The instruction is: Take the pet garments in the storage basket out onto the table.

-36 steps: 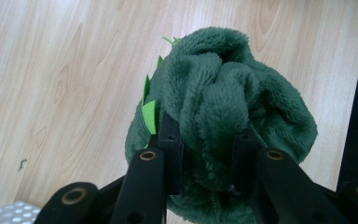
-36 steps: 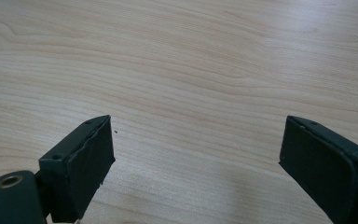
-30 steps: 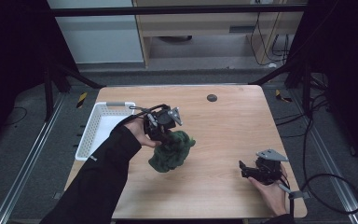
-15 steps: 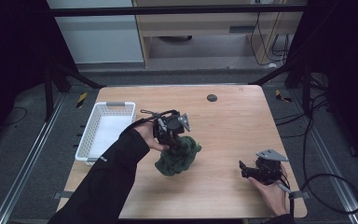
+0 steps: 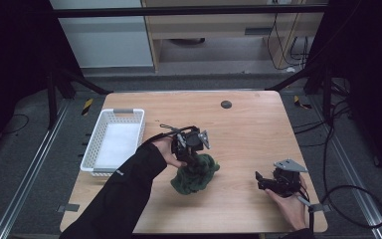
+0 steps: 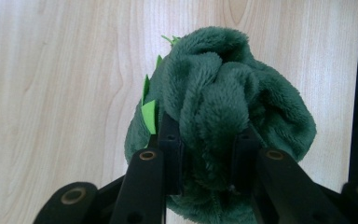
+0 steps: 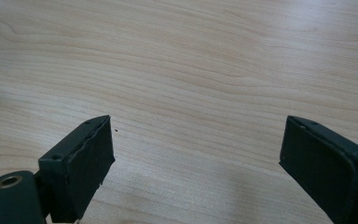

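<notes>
A dark green plush toy (image 5: pixel 197 174) with small bright green spikes rests on the wooden table (image 5: pixel 248 124) near its middle. My left gripper (image 5: pixel 191 160) points down onto it and is shut on a fold of its fur. In the left gripper view the toy (image 6: pixel 223 102) bulges up between both black fingers (image 6: pixel 170 149). My right gripper (image 5: pixel 259 181) lies low near the table's front right corner, held by a hand. Its jaws stand wide apart in the right gripper view (image 7: pixel 196 158), with bare wood between them.
A white plastic basket (image 5: pixel 94 149) stands at the table's left edge. A small dark round disc (image 5: pixel 226 104) lies near the far edge. Cables (image 5: pixel 348 199) trail over the floor to the right of the table.
My left gripper has carried the green plush toy toward the right and lower, so it now rests on the wood. The right gripper has stayed where it was.
</notes>
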The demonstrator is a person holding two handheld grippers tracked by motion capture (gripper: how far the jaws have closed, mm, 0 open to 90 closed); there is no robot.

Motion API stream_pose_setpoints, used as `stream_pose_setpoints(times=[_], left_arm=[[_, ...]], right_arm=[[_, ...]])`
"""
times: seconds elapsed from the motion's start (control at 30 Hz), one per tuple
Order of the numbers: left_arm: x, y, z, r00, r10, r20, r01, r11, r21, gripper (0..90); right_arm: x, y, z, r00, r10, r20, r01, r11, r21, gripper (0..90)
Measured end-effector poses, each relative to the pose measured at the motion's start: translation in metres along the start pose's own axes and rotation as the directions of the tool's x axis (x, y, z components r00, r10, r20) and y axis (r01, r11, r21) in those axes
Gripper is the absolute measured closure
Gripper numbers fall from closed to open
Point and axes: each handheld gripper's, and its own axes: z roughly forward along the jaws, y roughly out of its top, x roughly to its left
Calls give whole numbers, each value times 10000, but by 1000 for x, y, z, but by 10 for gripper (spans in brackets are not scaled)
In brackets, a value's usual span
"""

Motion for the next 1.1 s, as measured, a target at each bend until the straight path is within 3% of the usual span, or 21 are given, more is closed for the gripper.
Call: stream_pose_setpoints(times=[0.53, 0.67, 1.0, 1.1], left_arm=[[1, -5, 36, 10000, -21, 0, 21, 9982, 604, 692], [1, -7, 40, 9999, -108, 33, 107, 9986, 513, 673], [0, -8, 37, 9997, -210, -95, 214, 9989, 410, 537], [-2, -9, 31, 9996, -262, -114, 264, 9996, 125, 481]], right_arm=[[1, 0, 0, 10000, -14, -12, 14, 10000, 20, 96], [1, 0, 0, 10000, -15, -11, 15, 10000, 6, 96], [1, 0, 0, 10000, -44, -8, 44, 10000, 18, 93], [1, 0, 0, 10000, -17, 0, 17, 10000, 11, 91]])
